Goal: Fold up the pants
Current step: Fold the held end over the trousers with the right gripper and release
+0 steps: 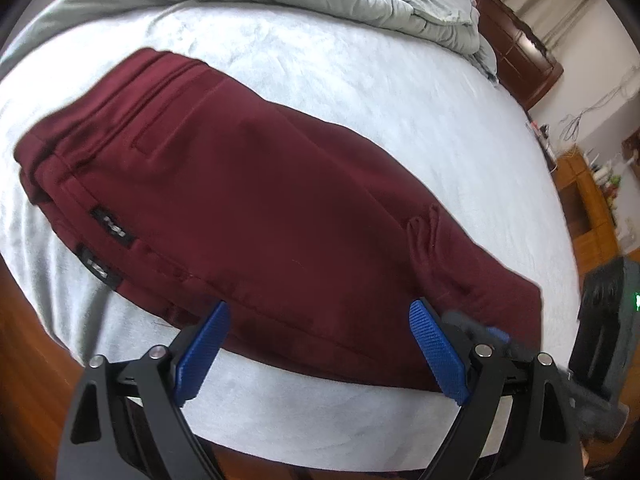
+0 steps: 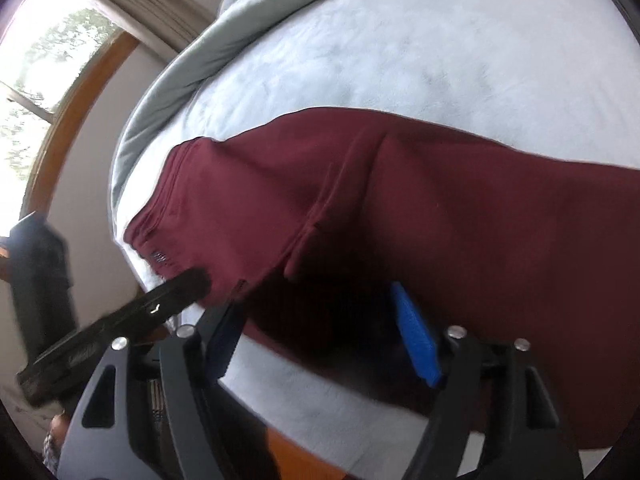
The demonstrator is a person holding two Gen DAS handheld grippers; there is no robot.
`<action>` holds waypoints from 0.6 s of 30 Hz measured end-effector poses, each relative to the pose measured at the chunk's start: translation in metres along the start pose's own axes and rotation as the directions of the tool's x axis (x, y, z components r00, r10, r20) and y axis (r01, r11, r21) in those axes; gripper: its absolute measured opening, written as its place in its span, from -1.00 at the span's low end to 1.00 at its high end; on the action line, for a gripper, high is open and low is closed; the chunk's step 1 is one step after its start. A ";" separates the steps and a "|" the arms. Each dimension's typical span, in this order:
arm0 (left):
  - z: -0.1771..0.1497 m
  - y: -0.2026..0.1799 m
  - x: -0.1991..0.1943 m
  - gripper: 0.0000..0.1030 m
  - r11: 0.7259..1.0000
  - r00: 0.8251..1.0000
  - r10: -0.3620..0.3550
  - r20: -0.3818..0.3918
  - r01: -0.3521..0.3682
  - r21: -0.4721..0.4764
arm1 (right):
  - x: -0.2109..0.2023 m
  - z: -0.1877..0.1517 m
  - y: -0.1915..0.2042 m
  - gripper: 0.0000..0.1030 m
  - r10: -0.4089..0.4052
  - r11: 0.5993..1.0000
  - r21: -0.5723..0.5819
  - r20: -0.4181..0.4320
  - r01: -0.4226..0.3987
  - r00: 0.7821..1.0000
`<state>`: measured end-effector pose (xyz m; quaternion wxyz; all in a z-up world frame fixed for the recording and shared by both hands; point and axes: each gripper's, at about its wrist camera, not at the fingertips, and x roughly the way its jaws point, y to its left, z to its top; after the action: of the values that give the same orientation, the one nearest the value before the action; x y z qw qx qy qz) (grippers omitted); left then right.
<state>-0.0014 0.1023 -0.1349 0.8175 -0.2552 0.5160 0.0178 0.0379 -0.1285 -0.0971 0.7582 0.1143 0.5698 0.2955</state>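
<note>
Pants (image 1: 248, 200), dark red and folded over on themselves, lie flat on a pale blue bed cover (image 1: 320, 80) straight ahead of both grippers. The left gripper (image 1: 320, 344) hangs just above their near edge with its blue pads spread wide, holding nothing. The right gripper (image 2: 320, 332) sits beside it to its right, jaws likewise apart over the cloth, its pads gripping nothing.

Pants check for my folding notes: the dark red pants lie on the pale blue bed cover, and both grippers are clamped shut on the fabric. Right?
Not quite. The pants do lie on the bed cover, but neither gripper is shut: the left gripper and right gripper are open, as each wrist view shows.
</note>
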 end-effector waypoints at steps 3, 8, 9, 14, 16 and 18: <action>0.003 -0.002 0.008 0.78 0.996 0.995 -0.078 -0.056 0.076 -0.049 | -0.031 -0.010 -0.007 0.38 0.052 0.998 -0.026 0.028 -0.051 0.998; 0.002 -0.018 0.025 0.78 0.987 0.980 -0.156 -0.121 0.150 -0.062 | -0.096 -0.028 -0.057 0.28 0.047 0.994 0.090 0.130 -0.059 0.990; 0.000 -0.025 0.031 0.78 0.986 0.977 -0.162 -0.136 0.156 -0.056 | -0.108 -0.031 -0.068 0.28 0.033 0.992 0.119 0.154 -0.051 0.988; -0.006 -0.049 0.061 0.78 0.994 0.977 -0.111 -0.183 0.112 -0.009 | -0.157 -0.053 -0.113 0.28 -0.084 0.977 0.209 0.233 0.035 0.969; -0.008 -0.054 0.066 0.78 0.993 0.978 -0.115 -0.176 0.117 0.001 | -0.166 -0.060 -0.127 0.28 -0.104 0.968 0.249 0.245 0.041 0.964; -0.009 -0.059 0.068 0.69 0.989 0.974 -0.143 -0.176 0.147 0.006 | -0.172 -0.069 -0.142 0.28 -0.116 0.957 0.289 0.255 0.039 0.960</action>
<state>0.0404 0.0310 -0.1720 0.7705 -0.2850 0.5659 -0.0693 -0.0114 -0.3531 -0.0547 0.8157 0.2373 0.5017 0.1633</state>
